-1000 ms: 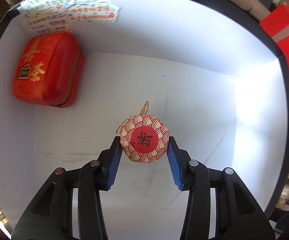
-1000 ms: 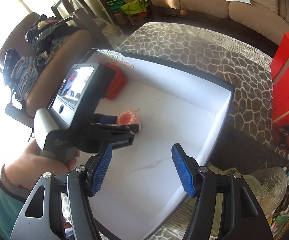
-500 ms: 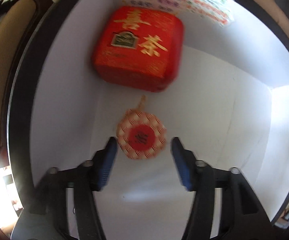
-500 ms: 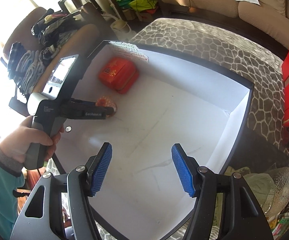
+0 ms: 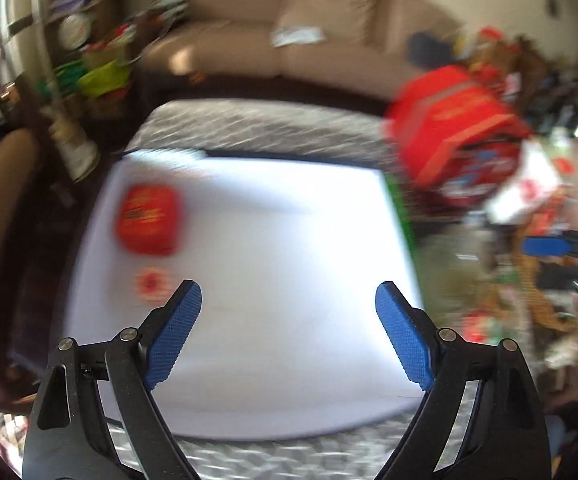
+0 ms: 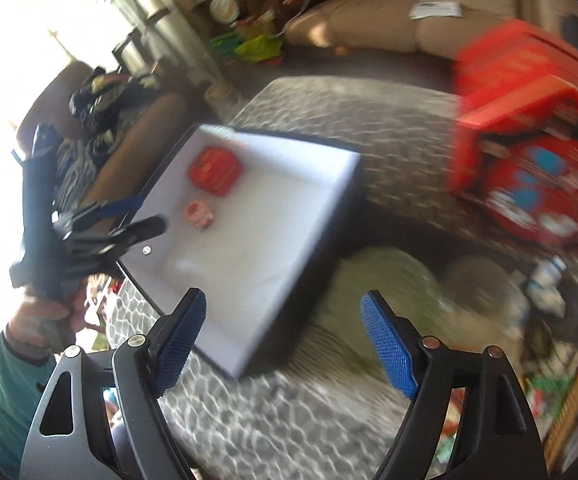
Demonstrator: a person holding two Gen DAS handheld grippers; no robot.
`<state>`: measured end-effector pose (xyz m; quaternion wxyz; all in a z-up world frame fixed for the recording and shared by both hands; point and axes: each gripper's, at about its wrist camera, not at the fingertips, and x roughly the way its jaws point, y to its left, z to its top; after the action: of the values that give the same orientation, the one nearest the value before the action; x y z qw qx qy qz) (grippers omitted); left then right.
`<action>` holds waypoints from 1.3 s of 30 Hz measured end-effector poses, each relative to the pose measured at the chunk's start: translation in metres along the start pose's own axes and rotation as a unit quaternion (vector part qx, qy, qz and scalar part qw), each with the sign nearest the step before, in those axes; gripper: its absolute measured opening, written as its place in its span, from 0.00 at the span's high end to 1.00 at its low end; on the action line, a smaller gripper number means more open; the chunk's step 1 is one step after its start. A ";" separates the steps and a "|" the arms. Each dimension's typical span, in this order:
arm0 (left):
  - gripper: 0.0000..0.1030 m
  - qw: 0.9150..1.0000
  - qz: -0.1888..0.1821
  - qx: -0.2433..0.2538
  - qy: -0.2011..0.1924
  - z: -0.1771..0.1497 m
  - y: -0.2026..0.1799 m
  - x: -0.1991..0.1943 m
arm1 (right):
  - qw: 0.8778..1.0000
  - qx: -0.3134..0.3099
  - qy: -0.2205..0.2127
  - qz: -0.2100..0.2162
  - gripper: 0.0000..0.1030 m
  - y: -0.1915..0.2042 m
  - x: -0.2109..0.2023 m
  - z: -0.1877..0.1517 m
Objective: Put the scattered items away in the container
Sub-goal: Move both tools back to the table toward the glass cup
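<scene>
Left gripper (image 5: 288, 312) above the near edge of the white-lined container (image 6: 329, 200), jaws wide and opening, nothing between them; right gripper (image 6: 281, 322) off the container's near right corner over the pebble-patterned surface (image 6: 289, 432), jaws likewise wide and opening, nothing between them. Inside the container, by its left wall: red tin (image 6: 213, 171) toward the far corner, small round red-and-white ornament (image 6: 199, 214) just beside it on the near side, both on the white floor, apart from either gripper. Both views motion-blurred; more red boxes (image 6: 517, 80) and clutter lie outside, right of the container.
</scene>
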<state>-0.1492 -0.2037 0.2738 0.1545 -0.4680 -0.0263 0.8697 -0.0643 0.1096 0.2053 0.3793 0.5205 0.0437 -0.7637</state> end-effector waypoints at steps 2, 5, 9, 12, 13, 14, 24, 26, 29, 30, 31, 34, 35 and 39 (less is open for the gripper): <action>0.15 0.999 -0.036 0.015 -0.015 -0.020 -0.032 -0.010 | 1.000 0.014 -0.013 -0.019 0.21 -0.023 -0.027 -0.018; 0.15 0.997 -0.051 0.040 -0.029 -0.029 -0.080 -0.009 | 0.997 0.047 -0.032 -0.046 0.20 -0.062 -0.058 -0.049; 0.15 0.996 -0.051 0.049 -0.049 -0.056 -0.130 0.001 | 0.993 0.083 -0.046 -0.068 0.20 -0.104 -0.067 -0.088; 0.15 0.994 -0.061 0.068 -0.062 -0.083 -0.170 0.013 | 0.992 0.107 -0.053 -0.048 0.20 -0.123 -0.053 -0.109; 0.15 0.994 -0.056 0.072 -0.060 -0.088 -0.178 0.024 | 0.991 0.115 -0.053 -0.038 0.20 -0.129 -0.045 -0.113; 0.16 0.995 -0.049 0.072 -0.057 -0.092 -0.186 0.036 | 0.991 0.120 -0.054 -0.031 0.21 -0.132 -0.038 -0.115; 0.34 0.997 -0.046 0.013 -0.055 -0.130 -0.194 0.091 | 0.994 0.080 -0.040 -0.062 0.46 -0.126 0.055 -0.100; 0.34 0.997 -0.048 0.005 -0.061 -0.130 -0.191 0.098 | 0.995 0.064 -0.043 -0.070 0.46 -0.123 0.065 -0.100; 0.34 0.998 -0.048 0.003 -0.049 -0.129 -0.191 0.111 | 0.994 0.051 -0.035 -0.092 0.46 -0.124 0.080 -0.098; 0.34 0.998 -0.048 0.003 -0.045 -0.128 -0.191 0.115 | 0.995 0.050 -0.031 -0.087 0.48 -0.126 0.086 -0.098; 0.34 0.998 -0.048 0.001 -0.043 -0.128 -0.190 0.118 | 0.995 0.050 -0.028 -0.080 0.50 -0.127 0.090 -0.097; 0.34 0.998 -0.055 -0.008 -0.038 -0.128 -0.187 0.123 | 0.994 0.041 -0.029 -0.093 0.80 -0.130 0.097 -0.096; 0.34 0.998 -0.054 -0.009 -0.038 -0.127 -0.187 0.123 | 0.994 0.042 -0.028 -0.092 0.85 -0.133 0.097 -0.096; 0.34 0.998 -0.058 -0.010 -0.035 -0.127 -0.186 0.123 | 0.994 0.041 -0.046 -0.086 0.87 -0.137 0.083 -0.098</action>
<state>-0.0622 -0.0034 0.1388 0.1994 -0.4366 -0.0672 0.8747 -0.0894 0.2078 0.0469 0.2923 0.4945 0.0393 -0.8176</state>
